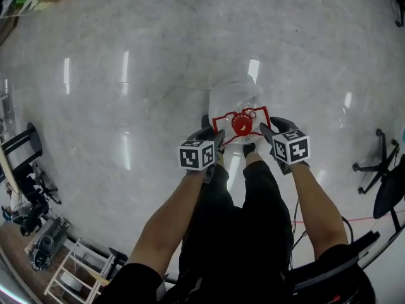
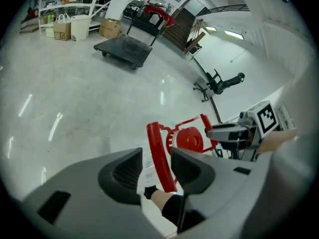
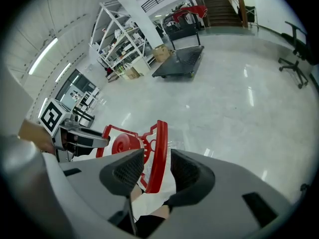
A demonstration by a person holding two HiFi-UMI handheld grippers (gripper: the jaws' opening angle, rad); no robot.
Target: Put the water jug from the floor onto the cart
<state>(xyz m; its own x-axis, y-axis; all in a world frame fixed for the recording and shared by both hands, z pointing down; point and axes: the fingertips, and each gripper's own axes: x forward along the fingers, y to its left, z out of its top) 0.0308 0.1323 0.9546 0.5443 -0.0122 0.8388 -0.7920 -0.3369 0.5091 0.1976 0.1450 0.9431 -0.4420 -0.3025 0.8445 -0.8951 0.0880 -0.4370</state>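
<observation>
A clear water jug (image 1: 233, 95) with a red cap (image 1: 241, 125) and a red carrying frame stands on the pale floor just ahead of my feet. My left gripper (image 1: 218, 138) is at the frame's left side and my right gripper (image 1: 264, 132) at its right side. In the left gripper view the left gripper (image 2: 157, 172) is open, with the red handle bar (image 2: 158, 156) in the gap between its jaws. The right gripper (image 3: 155, 169) is open too, astride the opposite red bar (image 3: 159, 151). A flat black cart (image 2: 124, 50) with a red handle stands far off.
The cart (image 3: 182, 61) sits across the floor near white shelving (image 3: 119, 46) and cardboard boxes (image 2: 62, 30). Black office chairs (image 2: 219, 82) (image 1: 380, 163) stand off to the side. A white rack and gear (image 1: 69, 265) lie behind me at left.
</observation>
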